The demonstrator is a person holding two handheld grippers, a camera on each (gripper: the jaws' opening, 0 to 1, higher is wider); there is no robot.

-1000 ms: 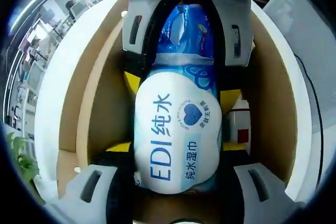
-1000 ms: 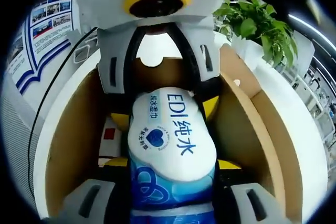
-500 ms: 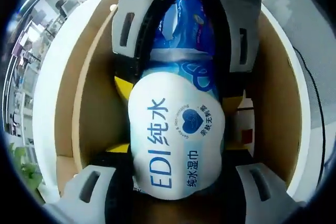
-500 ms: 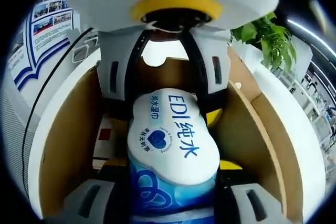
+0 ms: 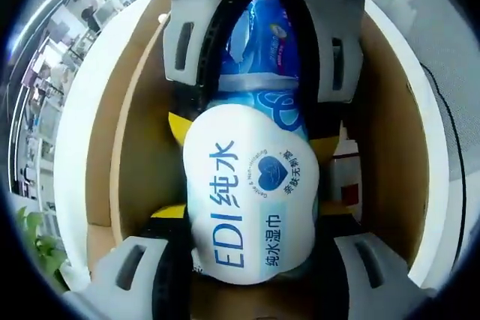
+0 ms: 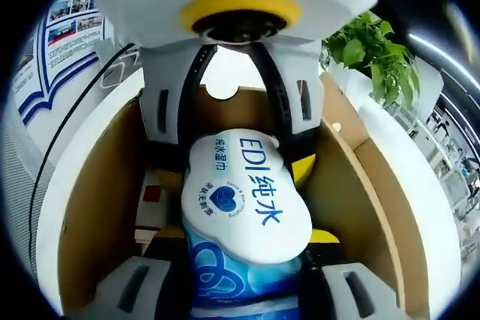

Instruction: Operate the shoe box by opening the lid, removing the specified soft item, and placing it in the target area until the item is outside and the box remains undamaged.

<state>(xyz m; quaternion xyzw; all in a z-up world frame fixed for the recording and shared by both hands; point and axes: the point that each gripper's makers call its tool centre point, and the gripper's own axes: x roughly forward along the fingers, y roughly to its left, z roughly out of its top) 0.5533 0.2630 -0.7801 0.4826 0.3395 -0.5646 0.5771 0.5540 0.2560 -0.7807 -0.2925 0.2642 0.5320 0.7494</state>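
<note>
Occupying frame centre inside the shoe box [image 5: 135, 148]: wipes pack [image 5: 251, 207] reading "EDI 纯水湿巾", pinched endwise by left tongs [image 5: 251, 279] and right tongs [image 6: 244, 290].

Bright, even light; fisheye-warped edges, sharp centre.

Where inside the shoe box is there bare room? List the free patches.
Bare cardboard floor lies between the wet wipes pack and the shoe box side wall. Crowded: the middle, where the left gripper and right gripper clamp the pack's ends, and the white carton side.
</note>
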